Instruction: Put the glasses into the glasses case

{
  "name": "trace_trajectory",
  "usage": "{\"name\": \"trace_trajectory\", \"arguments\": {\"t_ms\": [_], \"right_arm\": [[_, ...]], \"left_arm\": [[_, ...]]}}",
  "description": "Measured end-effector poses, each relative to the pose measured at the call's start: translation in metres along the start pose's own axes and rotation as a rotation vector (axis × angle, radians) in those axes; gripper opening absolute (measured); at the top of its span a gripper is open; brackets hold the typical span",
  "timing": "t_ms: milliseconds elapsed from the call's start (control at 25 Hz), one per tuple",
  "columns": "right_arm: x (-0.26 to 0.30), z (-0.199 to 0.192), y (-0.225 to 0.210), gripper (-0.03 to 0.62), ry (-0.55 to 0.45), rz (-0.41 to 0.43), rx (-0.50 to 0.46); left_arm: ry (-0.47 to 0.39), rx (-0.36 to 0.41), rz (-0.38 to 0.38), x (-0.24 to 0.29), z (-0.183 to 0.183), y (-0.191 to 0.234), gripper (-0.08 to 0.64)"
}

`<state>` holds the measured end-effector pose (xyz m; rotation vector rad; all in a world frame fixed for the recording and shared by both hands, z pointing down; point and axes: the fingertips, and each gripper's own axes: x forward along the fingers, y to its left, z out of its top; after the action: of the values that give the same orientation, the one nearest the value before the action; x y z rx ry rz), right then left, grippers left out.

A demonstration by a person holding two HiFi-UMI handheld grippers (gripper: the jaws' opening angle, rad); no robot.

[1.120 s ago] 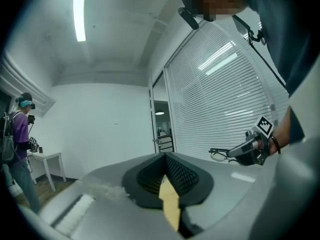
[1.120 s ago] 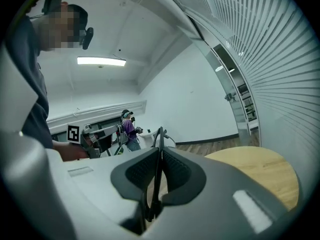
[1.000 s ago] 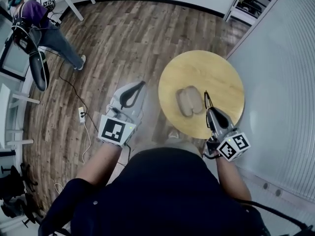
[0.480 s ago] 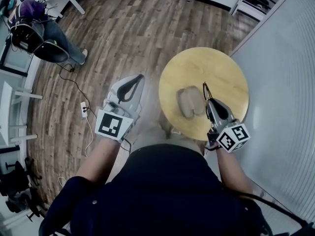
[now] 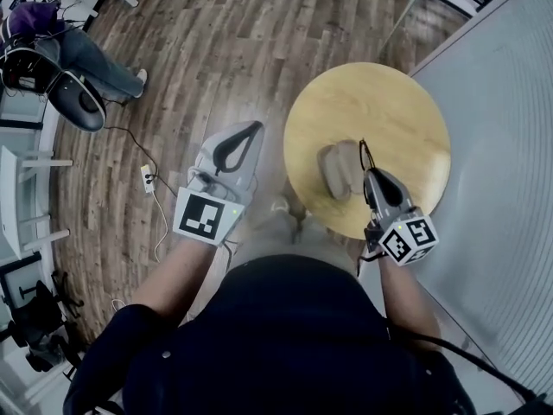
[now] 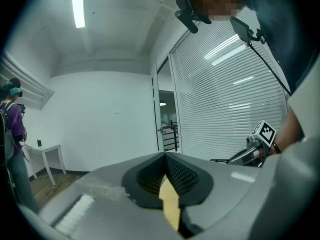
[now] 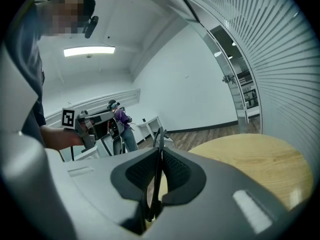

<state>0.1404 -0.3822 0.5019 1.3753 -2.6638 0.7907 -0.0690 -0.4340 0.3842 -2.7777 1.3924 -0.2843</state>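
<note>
An open beige glasses case (image 5: 340,169) lies on the round wooden table (image 5: 389,102). The black glasses (image 5: 364,155) stick out from my right gripper (image 5: 367,174), which is shut on their thin frame just right of the case. From the right gripper view, the frame (image 7: 159,136) stands upright between the closed jaws of that gripper (image 7: 160,153), with the table (image 7: 260,159) ahead. My left gripper (image 5: 256,128) hovers over the floor left of the table, shut with nothing in it. In its own view its tips (image 6: 165,156) meet.
Wood flooring surrounds the table. A power strip (image 5: 147,180) with a cable lies on the floor at the left. A seated person (image 5: 52,33) and an office chair (image 5: 78,102) are far left. A wall of white blinds (image 5: 510,188) runs close along the table's right.
Both grippers have sunk a little and moved forward. The glasses stay clamped in the right gripper beside the case. The left gripper stays shut.
</note>
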Motion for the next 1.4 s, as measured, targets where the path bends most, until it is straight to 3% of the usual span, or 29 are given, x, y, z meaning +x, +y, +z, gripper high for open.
{"name": "trace_trajectory", "arguments": {"t_ms": [200,480,680,1400], "right_arm": [[0.024,-0.025,-0.008,0.032,0.034,-0.016,0.028],[0.035,-0.080,-0.029,0.032,0.079,-0.037,0.058],[0.046,-0.128,-0.052,0.032,0.118,-0.026,0.096],[0.074,-0.183,-0.068,0.032,0.229,-0.032,0.111]], "left_arm": [[0.060,-0.033,-0.040,0.016,-0.038,0.000,0.006],[0.063,-0.065,-0.055,0.041,-0.075,-0.009,0.005],[0.096,-0.003,-0.053,0.059,-0.111,-0.012,0.006],[0.178,-0.043,-0.038,0.075,-0.165,0.007,0.006]]}}
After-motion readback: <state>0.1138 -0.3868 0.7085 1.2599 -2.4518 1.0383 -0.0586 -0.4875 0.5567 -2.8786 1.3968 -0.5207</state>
